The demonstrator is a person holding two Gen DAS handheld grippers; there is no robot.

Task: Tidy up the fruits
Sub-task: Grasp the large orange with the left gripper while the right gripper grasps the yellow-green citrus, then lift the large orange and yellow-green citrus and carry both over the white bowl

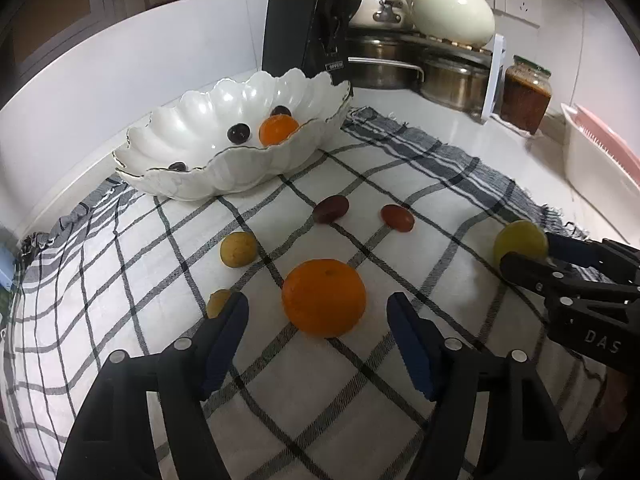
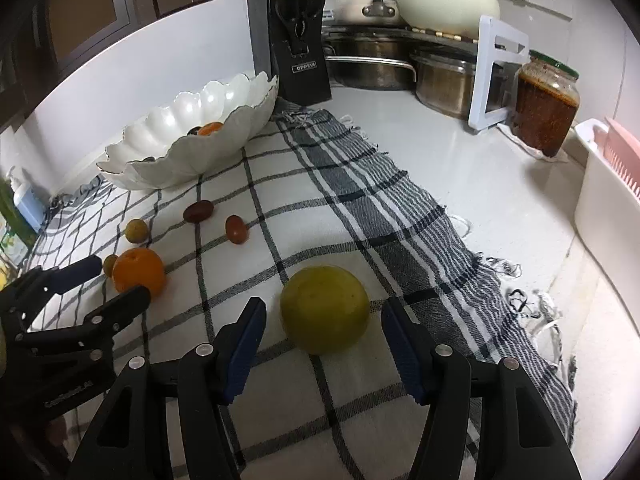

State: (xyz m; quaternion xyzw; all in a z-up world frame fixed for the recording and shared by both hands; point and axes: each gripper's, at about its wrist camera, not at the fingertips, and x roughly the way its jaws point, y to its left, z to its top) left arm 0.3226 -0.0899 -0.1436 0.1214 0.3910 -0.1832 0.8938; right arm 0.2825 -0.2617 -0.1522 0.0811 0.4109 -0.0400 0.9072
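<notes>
A white scalloped bowl (image 1: 192,176) at the back left of the checked cloth (image 1: 120,272) holds a small orange (image 1: 277,129) and dark grapes (image 1: 238,133). My left gripper (image 1: 318,314) is open around a large orange (image 1: 323,297) on the cloth. My right gripper (image 2: 323,316) is open around a green citrus (image 2: 324,309), which also shows in the left wrist view (image 1: 520,240). Two red grapes (image 1: 331,208) (image 1: 397,218) and two small yellow fruits (image 1: 238,249) (image 1: 218,302) lie loose on the cloth.
A black knife block (image 2: 298,40), steel pots (image 2: 368,66), a white rack (image 2: 496,76) and a jar of red sauce (image 2: 546,106) stand at the back. A white tub with a pink insert (image 2: 608,200) is at the right.
</notes>
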